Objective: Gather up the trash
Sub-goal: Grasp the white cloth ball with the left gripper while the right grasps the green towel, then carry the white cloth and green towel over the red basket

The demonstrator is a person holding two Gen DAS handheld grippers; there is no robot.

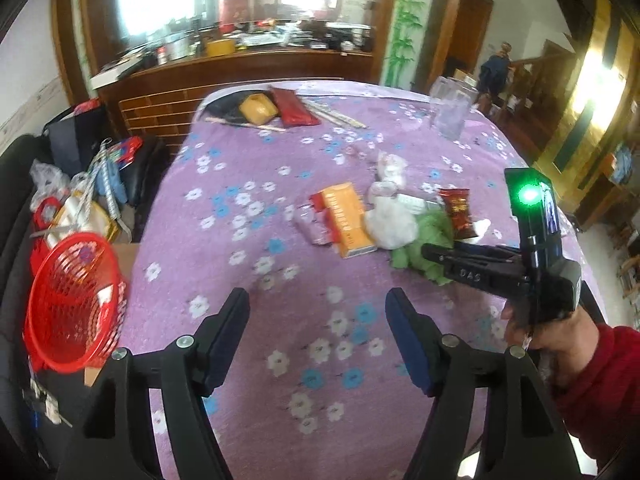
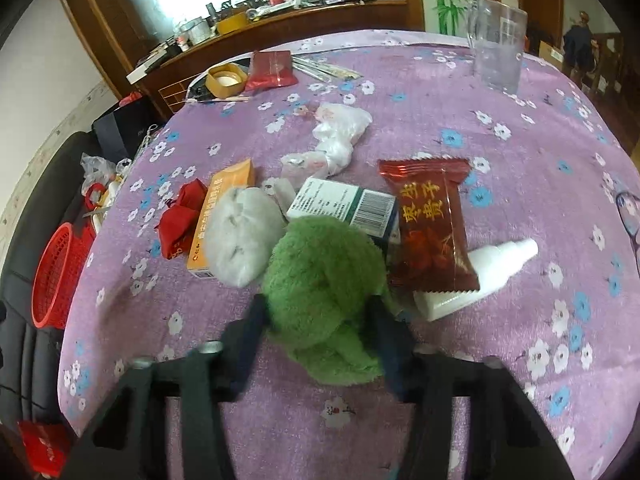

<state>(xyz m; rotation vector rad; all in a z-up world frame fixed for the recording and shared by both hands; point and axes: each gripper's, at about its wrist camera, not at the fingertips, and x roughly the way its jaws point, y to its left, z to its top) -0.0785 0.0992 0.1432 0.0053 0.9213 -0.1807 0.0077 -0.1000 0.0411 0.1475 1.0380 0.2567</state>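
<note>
Fuzzy green cloth (image 2: 320, 280); glossy red foil wrapper (image 2: 430, 224); red plastic mesh basket (image 1: 76, 304).

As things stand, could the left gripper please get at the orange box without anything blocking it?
Probably yes. The left gripper hangs with its jaws open over bare purple tablecloth, and the orange box lies ahead uncovered, though a crumpled white bag crowds its right side.
</note>
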